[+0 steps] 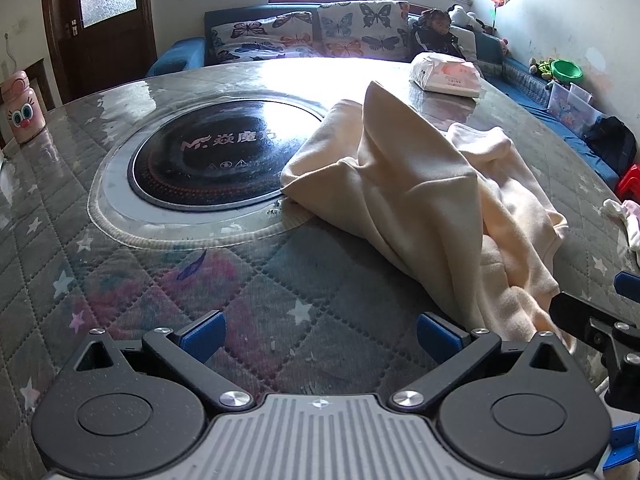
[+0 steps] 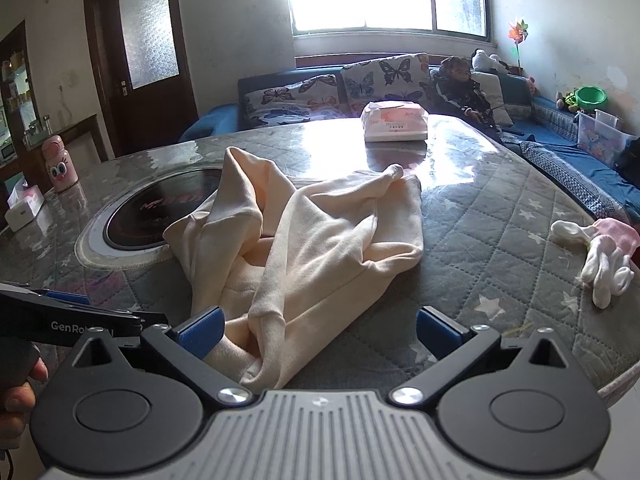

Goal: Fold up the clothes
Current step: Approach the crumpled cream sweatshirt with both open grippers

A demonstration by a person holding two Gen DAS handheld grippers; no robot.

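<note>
The table (image 2: 500, 216), round under a quilted star-print cover and clear film, carries everything here; the black induction hob (image 1: 208, 160) set into its middle serves as the landmark. The cream garment (image 2: 320, 240) lies rumpled just right of the hob, its left edge lapping onto the hob's rim, one part peaked up in a ridge and a hem spilling toward the near table edge. It is bunched, not flat and not squared into a fold, so by my reading it fits either a piece waiting to be spread or one caught partway through being gathered.

Beyond the hob, toward the window, sits a wrapped tissue pack (image 2: 394, 122), well clear of the cloth. Far right of the hob, near the table edge, lie small white-and-pink socks (image 2: 600, 256). Far left of the hob stands a pink cartoon bottle (image 1: 20, 108). None of these crowd the garment; the hob's slick glass under the cloth's left edge is the likelier nuisance, since fabric may slide there.

The left gripper (image 1: 318, 334) hovers near the front edge, right of the hob's near side, jaws spread wide with nothing between them. The right gripper (image 2: 318, 330) sits further right, jaws equally wide, the garment's near hem lying between its fingers but not pinched. Both seem poised at the hem, probably because that edge gives the cleanest hold.
</note>
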